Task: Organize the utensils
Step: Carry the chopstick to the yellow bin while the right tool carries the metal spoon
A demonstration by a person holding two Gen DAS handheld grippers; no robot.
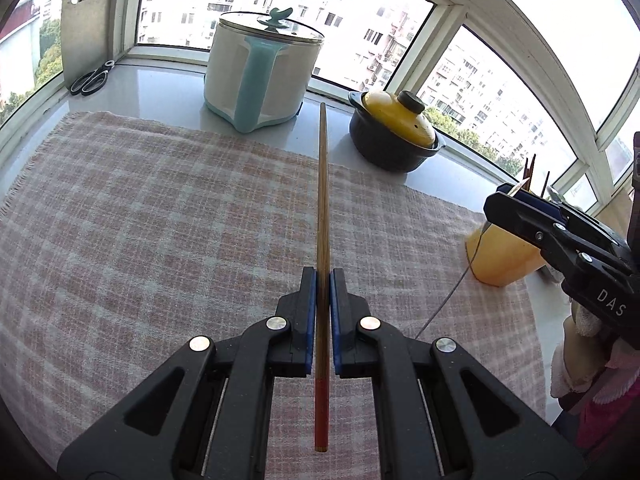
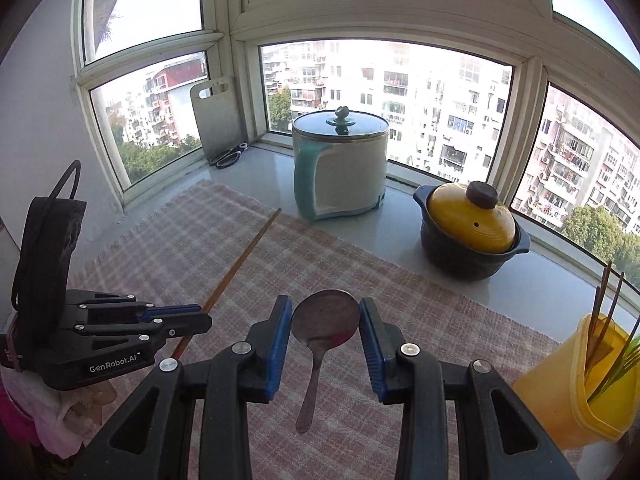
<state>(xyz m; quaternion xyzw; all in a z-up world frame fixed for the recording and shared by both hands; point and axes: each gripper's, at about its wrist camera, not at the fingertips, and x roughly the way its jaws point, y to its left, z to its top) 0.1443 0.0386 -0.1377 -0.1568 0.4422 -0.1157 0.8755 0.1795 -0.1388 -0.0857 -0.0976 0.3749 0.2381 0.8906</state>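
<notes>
My left gripper (image 1: 323, 276) is shut on a wooden chopstick (image 1: 322, 208) with a red end, held above the checked cloth and pointing away; it shows at the left in the right wrist view (image 2: 202, 312), with the chopstick (image 2: 244, 258) sticking out. My right gripper (image 2: 325, 312) holds a metal spoon (image 2: 323, 322) by its bowl between the blue pads (image 2: 280, 328), handle hanging toward the camera. In the left wrist view the right gripper (image 1: 505, 194) is at the right, over a yellow utensil holder (image 1: 500, 256). That holder (image 2: 580, 388) holds several utensils.
A white-and-teal lidded pot (image 2: 340, 168) and a dark casserole with a yellow lid (image 2: 472, 232) stand at the back by the windows. Scissors (image 1: 90, 78) and a cutting board (image 1: 84, 28) are at the back left. The pink checked cloth (image 1: 160, 220) covers the counter.
</notes>
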